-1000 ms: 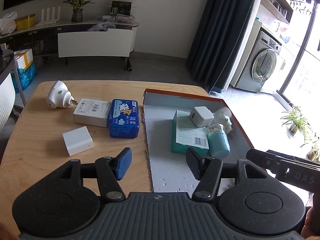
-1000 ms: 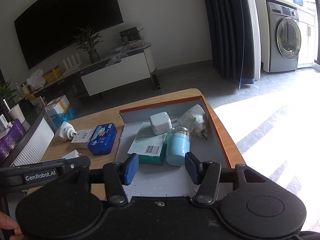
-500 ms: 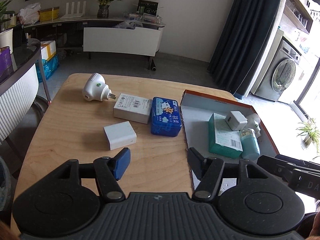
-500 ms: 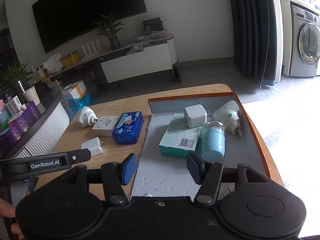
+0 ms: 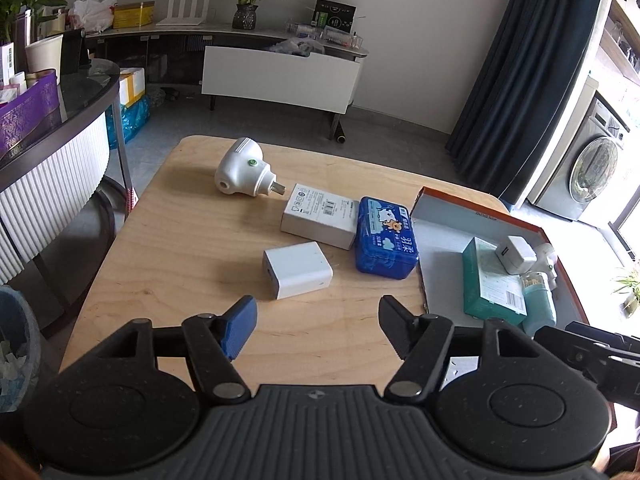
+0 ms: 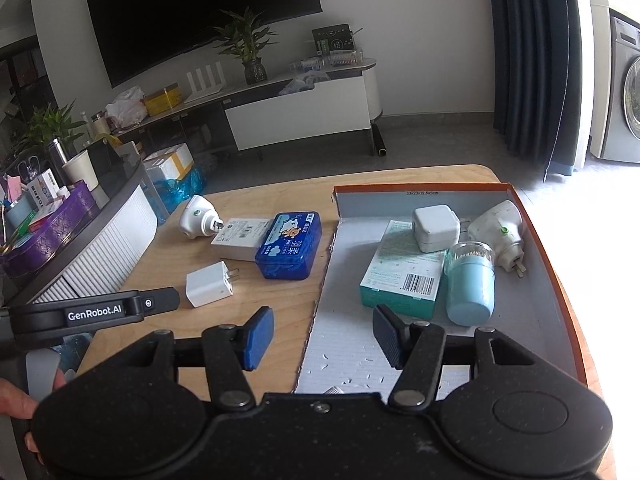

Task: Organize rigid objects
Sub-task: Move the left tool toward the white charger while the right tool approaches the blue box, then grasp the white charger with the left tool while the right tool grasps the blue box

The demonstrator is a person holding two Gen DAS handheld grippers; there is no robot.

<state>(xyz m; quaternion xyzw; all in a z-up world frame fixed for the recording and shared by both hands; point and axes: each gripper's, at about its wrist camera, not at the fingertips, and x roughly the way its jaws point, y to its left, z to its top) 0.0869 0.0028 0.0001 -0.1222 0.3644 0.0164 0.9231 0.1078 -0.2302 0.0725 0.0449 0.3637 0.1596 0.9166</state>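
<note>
1. The light wooden desk [image 5: 168, 264] has rounded corners. Bare wood runs along its left side and near edge. The shallow orange-rimmed grey cardboard box lid [image 6: 552, 264] fills the desk's right part, nearly to the right edge.
2. Open room in the lid lies in its near half, where the grey floor is bare except for small white flecks.
3. The left wrist view shows the desk's left edge and a bin of paper scraps [image 5: 16, 344] on the floor beside it. The right wrist view does not show these.
4. The right wrist view shows the two metal prongs of the white square charger [image 6: 209, 284], pointing toward the blue rounded plastic tissue box [image 6: 289, 245]. The left view shows this charger [image 5: 298, 269] without its prongs in sight.
5. The left gripper [image 5: 316, 326] is spread wide and holds nothing. The white charger lies on the desk just ahead of its blue left pad, apart from it.
6. Further off lie the blue box [image 5: 386, 243], touching a white flat carton [image 5: 320, 220], and a white dome-shaped plug-in device [image 5: 242, 174].
7. The right gripper [image 6: 322, 338] is also wide open and empty, over the lid's left wall.
8. Inside the lid, a teal carton [image 6: 402, 270] carries a white cube adapter [image 6: 436, 227]. A pale blue cylinder with a clear cap [image 6: 470, 282] lies beside it. A second white plug-in device [image 6: 498, 230] sits by the lid's right wall.
</note>
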